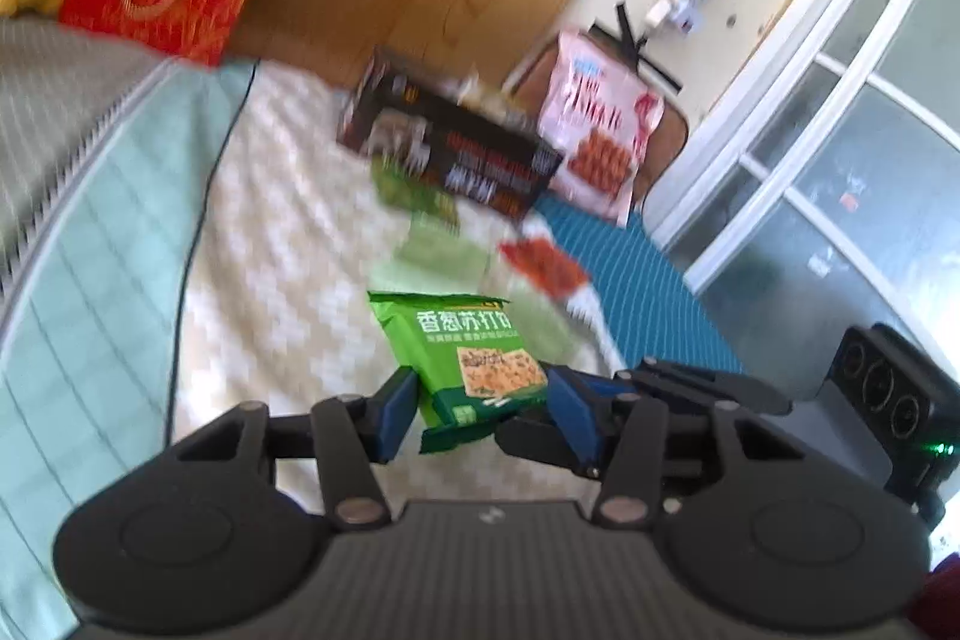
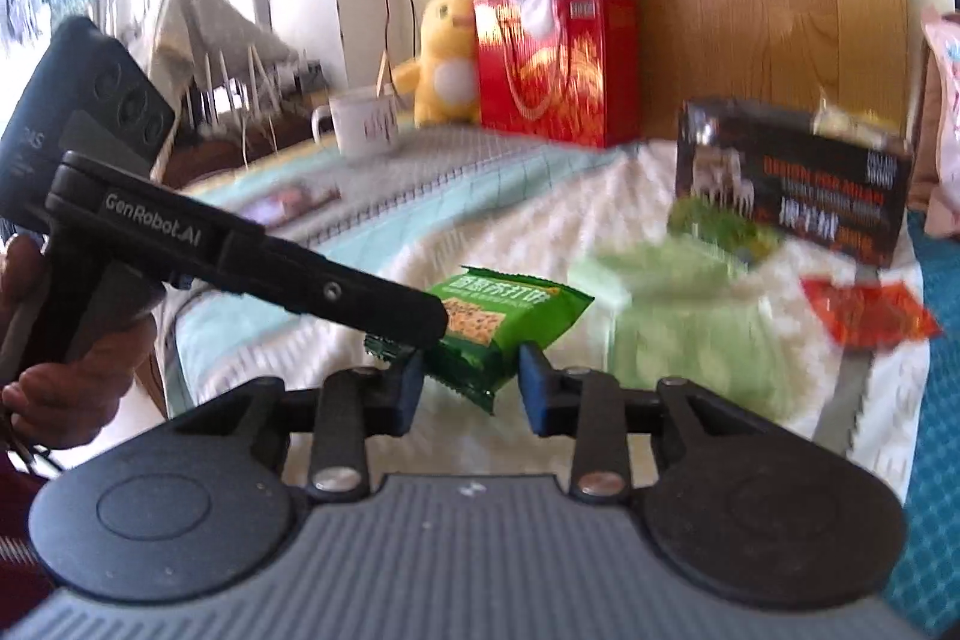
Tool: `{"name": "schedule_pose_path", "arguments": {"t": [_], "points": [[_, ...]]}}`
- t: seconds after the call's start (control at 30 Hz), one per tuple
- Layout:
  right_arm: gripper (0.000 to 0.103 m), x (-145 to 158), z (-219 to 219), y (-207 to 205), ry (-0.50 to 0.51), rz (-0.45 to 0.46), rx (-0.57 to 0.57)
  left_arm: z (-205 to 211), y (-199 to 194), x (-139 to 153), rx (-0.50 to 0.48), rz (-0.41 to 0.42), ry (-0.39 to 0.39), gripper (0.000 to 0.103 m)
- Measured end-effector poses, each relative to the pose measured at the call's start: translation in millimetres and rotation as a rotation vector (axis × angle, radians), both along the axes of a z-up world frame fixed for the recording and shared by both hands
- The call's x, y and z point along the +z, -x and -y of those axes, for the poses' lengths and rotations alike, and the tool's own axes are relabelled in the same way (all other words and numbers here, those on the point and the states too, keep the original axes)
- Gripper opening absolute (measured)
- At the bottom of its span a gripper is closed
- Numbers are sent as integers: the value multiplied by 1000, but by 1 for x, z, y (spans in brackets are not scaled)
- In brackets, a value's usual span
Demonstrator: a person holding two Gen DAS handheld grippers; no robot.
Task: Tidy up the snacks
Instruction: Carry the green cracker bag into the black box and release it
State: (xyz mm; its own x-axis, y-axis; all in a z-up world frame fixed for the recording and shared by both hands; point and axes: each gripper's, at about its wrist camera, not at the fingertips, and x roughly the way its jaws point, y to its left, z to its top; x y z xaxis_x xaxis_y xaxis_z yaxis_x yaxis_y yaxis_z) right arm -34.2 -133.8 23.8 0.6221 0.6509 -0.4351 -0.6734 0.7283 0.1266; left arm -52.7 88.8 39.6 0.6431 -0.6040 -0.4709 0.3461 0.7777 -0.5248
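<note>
A green cracker packet (image 1: pixel 465 361) is held in the air above the white blanket (image 1: pixel 276 244). My left gripper (image 1: pixel 480 415) has its blue pads on both sides of the packet's lower end. My right gripper (image 2: pixel 471 388) is shut on the same packet (image 2: pixel 501 325) from the other side; the left gripper's black finger (image 2: pixel 384 307) lies across the packet there. A black snack box (image 1: pixel 456 148) stands further back, with a pink snack bag (image 1: pixel 600 130) beside it and a red packet (image 1: pixel 543 265) lying flat.
A red gift bag (image 2: pixel 555 64) with plush toys (image 2: pixel 447 58) and a white mug (image 2: pixel 363 121) stand at the wooden headboard. A pale green packet (image 2: pixel 690 322) lies on the blanket. A blue mat (image 1: pixel 648 286) borders the bed; windows lie beyond.
</note>
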Motion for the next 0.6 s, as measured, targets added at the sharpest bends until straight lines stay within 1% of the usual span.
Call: {"name": "schedule_pose_path", "arguments": {"t": [0.13,0.23,0.37,0.53,0.6], "points": [[37,15,1,-13,-25,77,-37,11,-18,26,0,82,-58,48],[37,26,11,-28,-40,126,-83,26,-43,44,-23,127,-73,48],[37,39,29,-53,-26,195,-163,55,-85,59,-65,184,-98,48],[37,45,52,-103,-25,206,-242,84,-144,67,-80,216,-92,48],[37,44,57,-125,-22,203,-266,93,-171,66,-69,203,-84,48]]}}
